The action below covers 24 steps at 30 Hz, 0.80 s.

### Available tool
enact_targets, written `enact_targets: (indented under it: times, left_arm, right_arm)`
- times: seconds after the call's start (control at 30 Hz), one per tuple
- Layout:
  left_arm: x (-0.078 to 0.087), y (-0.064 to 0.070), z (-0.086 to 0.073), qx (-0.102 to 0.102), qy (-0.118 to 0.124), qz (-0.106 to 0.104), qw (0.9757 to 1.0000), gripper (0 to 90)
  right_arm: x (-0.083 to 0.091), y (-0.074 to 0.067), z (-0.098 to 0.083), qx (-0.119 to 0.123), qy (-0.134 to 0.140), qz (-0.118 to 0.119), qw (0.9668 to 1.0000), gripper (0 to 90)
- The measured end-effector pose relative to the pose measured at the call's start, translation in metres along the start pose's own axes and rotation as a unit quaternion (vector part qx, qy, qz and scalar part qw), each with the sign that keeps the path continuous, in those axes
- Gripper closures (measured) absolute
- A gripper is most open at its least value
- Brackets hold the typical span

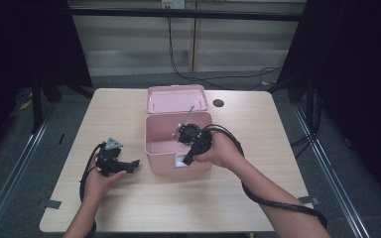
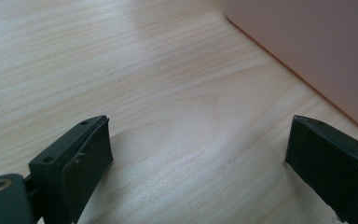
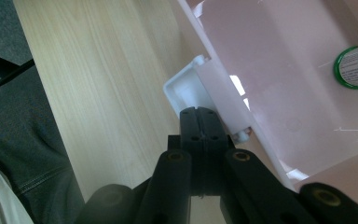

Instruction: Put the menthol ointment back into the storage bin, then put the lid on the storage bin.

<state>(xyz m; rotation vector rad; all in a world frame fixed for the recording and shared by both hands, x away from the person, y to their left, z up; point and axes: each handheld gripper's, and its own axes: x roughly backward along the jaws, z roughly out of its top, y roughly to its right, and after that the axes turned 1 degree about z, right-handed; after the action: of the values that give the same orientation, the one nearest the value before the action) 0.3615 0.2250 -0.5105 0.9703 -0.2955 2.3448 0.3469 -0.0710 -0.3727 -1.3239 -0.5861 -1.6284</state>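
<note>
1. Right gripper (image 3: 200, 116): the jaws are seen pressed fully together at lower centre of the right gripper view, with nothing held between them; their tips lie just beside the white latch (image 3: 186, 91) on the front wall of the pink box (image 3: 279, 93).
2. Right gripper (image 1: 187, 157) in the high view: it is held at centre frame, over the near front edge of the pink box (image 1: 173, 141).
3. Pink box: it is placed at the centre of the wooden table (image 1: 129, 208), its lid (image 1: 176, 97) swung open toward the upper part of the frame.
4. Bottle (image 3: 356, 63): a green-rimmed bottle is seen lying inside the box, at the upper right of the right gripper view.
5. Left gripper (image 2: 198, 154): the jaws are spread wide and empty over bare table (image 2: 121, 70); the box wall (image 2: 317, 46) is seen at upper right.
6. Left gripper (image 1: 133, 164) in the high view: it is held at lower left of centre, near the box but apart from it.
</note>
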Motion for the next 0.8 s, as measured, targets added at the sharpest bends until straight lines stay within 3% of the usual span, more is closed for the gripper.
enact_targets:
  times: [0.07,0.2,0.5,0.57,0.63,0.8]
  left_arm:
    - [0.001,-0.001,0.001,-0.013,-0.012,-0.003,0.9998,6.4]
    - [0.005,-0.006,0.007,0.015,-0.027,-0.008,0.9995,17.3]
    - [0.017,-0.022,0.025,0.057,-0.057,-0.009,0.9967,18.0]
    - [0.019,-0.024,0.032,0.072,-0.068,-0.009,0.9950,18.6]
    - [0.020,-0.026,0.040,0.096,-0.083,-0.012,0.9918,18.6]
    - [0.021,-0.032,0.063,0.110,-0.102,-0.016,0.9885,21.3]
  right_arm:
    - [0.000,0.000,-0.001,0.002,0.000,0.001,1.0000,90.0]
    - [0.000,-0.001,-0.001,0.002,-0.002,0.001,1.0000,90.0]
    - [-0.001,0.000,0.000,0.009,-0.003,0.002,1.0000,90.0]
    - [0.000,0.001,0.000,0.007,-0.003,0.004,1.0000,90.0]
    - [0.000,0.001,0.000,0.008,-0.003,0.004,1.0000,90.0]
    - [-0.001,0.001,0.000,0.005,-0.003,0.008,1.0000,90.0]
